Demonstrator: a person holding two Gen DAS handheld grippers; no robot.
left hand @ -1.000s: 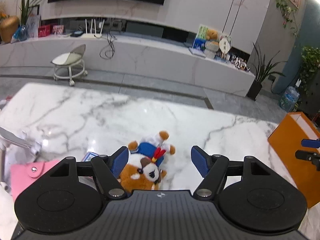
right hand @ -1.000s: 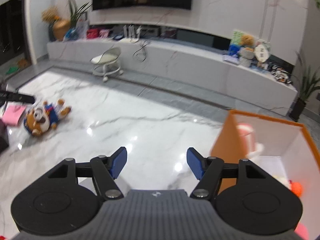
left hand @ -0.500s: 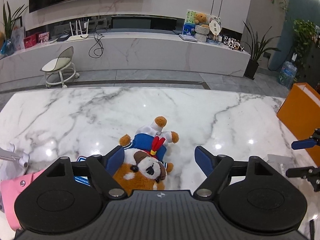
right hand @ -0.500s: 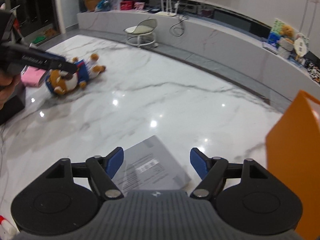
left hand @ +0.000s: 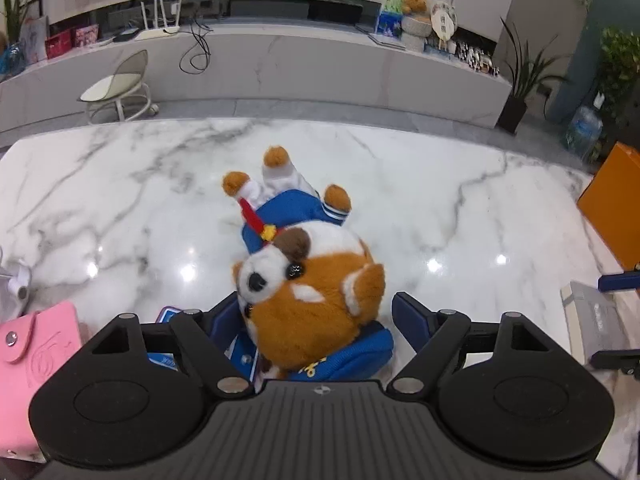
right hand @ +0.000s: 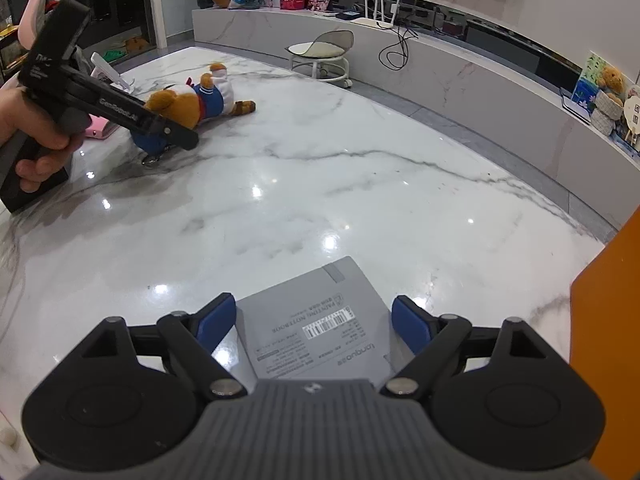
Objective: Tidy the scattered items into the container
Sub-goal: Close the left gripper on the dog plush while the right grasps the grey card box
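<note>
**Both grippers low over their items, nothing gripped yet**

The plush dog (left hand: 312,280) lies on the marble table (left hand: 120,200), head toward us, feet pointing away, dressed in a blue top w/ a red tie. Its head sits between the fingers of our left gripper (left hand: 316,314). The left blue pad is against or just beside the head, we can't tell which; the right pad stands clear of it. Jaws wide, no clamp on the dog. Under the dog's head there's a blue pouch (left hand: 352,356), and a pink wallet (left hand: 32,352) lies just left of the gripper. In the right wrist view a hand (right hand: 36,136) holds that left gripper by its handle, tips down at the dog.

Our right gripper (right hand: 314,318) is low over a grey notebook (right hand: 320,324), which lies flat on the table w/ a barcode label facing up. The notebook's width sits between the two blue pads; neither pad touches it. Jaws are opening, so released, nothing held.

The orange box (right hand: 604,340) stands at the table's right end, just right of the notebook and well apart from the dog. Its inside isn't visible from either view.

Behind the table: a small stool (left hand: 120,88) on the floor, then a long white bench (left hand: 320,64).
</note>
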